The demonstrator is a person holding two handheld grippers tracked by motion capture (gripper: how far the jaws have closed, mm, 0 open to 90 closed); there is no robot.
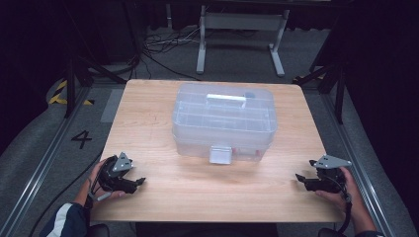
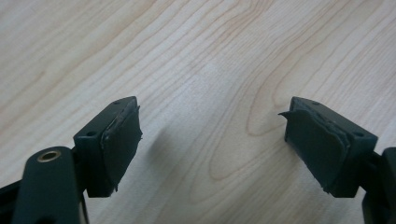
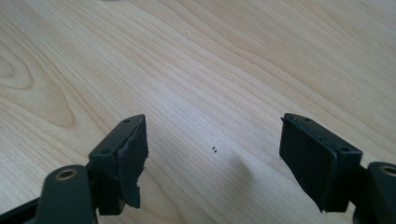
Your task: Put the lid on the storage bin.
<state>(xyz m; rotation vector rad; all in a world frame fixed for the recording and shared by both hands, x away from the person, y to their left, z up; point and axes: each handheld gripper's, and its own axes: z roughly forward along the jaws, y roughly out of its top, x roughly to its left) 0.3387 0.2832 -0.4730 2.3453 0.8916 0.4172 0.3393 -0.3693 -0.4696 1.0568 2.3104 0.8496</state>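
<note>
Fig. legend, background items: you stand at a pale wood-grain surface (image 1: 163, 192), rectangular w/ rounded corners, grain running lengthwise. Beyond its far edge you see a white metal frame (image 1: 240, 22) on two legs w/ flat feet, resting on grey carpet floor (image 1: 44, 148). Black cables (image 1: 163, 44) lie loose on the floor left of the frame. A black numeral "4" (image 1: 81, 139) is marked on the floor left of the surface; yellow-black hazard tape (image 1: 62, 93) sits farther back on that side. Metal rails (image 1: 42, 170) flank the surface on both sides. Black curtains (image 1: 29, 59) close off the surroundings.
</note>
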